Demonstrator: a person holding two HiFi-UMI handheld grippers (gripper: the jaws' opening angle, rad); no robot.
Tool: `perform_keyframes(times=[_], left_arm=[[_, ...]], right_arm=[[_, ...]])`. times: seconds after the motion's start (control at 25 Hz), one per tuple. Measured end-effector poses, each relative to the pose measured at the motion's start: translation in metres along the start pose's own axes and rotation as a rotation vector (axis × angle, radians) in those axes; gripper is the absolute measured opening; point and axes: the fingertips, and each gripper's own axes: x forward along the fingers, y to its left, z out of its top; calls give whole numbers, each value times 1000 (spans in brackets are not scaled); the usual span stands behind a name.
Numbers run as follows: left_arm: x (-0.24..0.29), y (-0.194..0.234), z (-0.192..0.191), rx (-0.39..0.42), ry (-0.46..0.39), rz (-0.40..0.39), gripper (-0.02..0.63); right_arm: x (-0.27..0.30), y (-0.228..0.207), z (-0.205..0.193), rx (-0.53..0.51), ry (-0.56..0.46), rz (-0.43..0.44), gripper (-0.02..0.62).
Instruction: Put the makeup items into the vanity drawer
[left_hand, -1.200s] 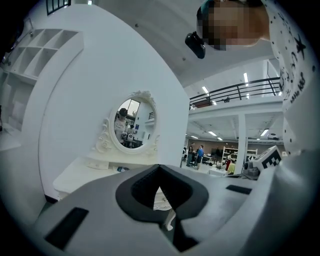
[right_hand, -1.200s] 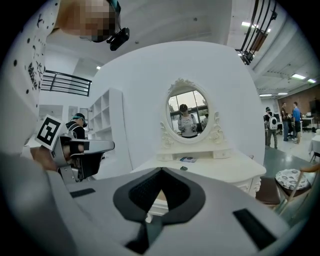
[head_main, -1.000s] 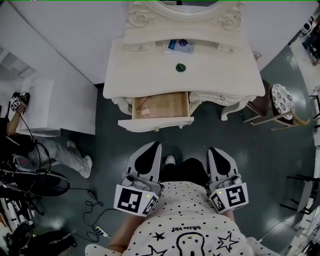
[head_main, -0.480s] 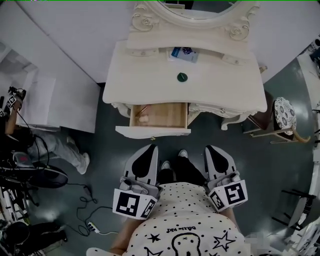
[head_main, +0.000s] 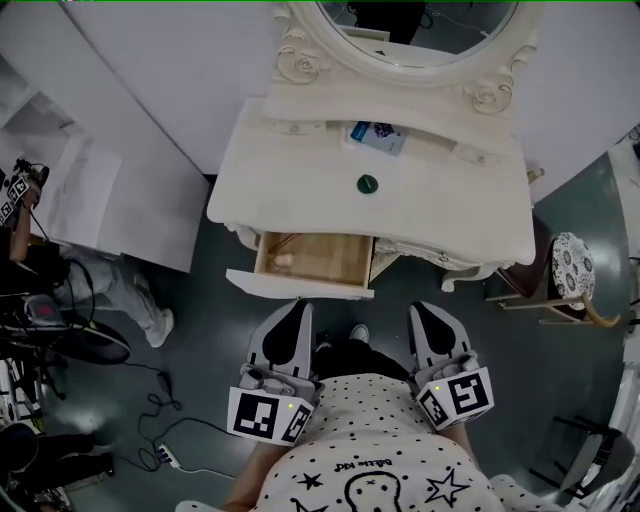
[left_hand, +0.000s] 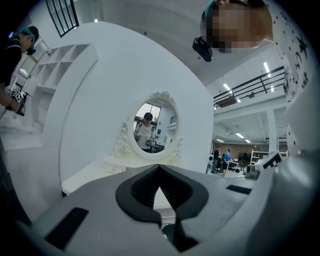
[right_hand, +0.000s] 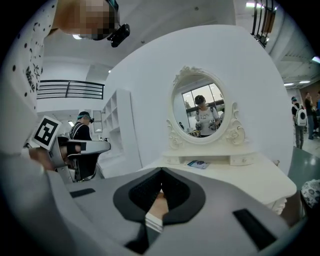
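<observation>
Makeup items, two on the vanity: a small dark-green round piece (head_main: 368, 183) lies near the middle of the cream tabletop (head_main: 450, 205), and a blue-and-white packet (head_main: 378, 136) lies behind it, apart from it, close to the low back shelf under the oval mirror (head_main: 415, 25). One drawer (head_main: 300, 284), on the left half of the vanity front, stands pulled out with its wooden bottom showing. A small pale item (head_main: 283, 262) lies at its left side, too small to identify. The left tool (head_main: 297, 308) is held low against the person's dotted shirt (head_main: 370, 440), pointing toward the vanity and well short of the drawer front. Its jaws meet at the tips with nothing between them. The right tool (head_main: 418, 307) is held level with the left one, at the other side of the person's legs, also pointing toward the vanity. Its jaws are likewise closed tip to tip and empty. A stool (head_main: 568, 268) with a patterned round seat stands on the dark floor to the right of the vanity.
</observation>
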Motion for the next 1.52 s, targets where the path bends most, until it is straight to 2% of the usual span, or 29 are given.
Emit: perform_keyframes(times=[0.28, 0.48, 0.8, 1.24, 1.52], left_arm=[[29, -19, 0, -2, -3, -46, -5], [44, -15, 2, -5, -1, -62, -5], [65, 24, 15, -10, 7, -77, -3], [86, 102, 50, 7, -2, -90, -5], [93, 124, 49, 2, 4, -136, -5]], right_arm=[[-5, -27, -1, 7, 5, -39, 8], [5, -35, 1, 11, 15, -51, 8], [43, -29, 12, 12, 23, -74, 8], [101, -5, 35, 30, 11, -137, 8], [122, 6, 33, 41, 12, -176, 8]])
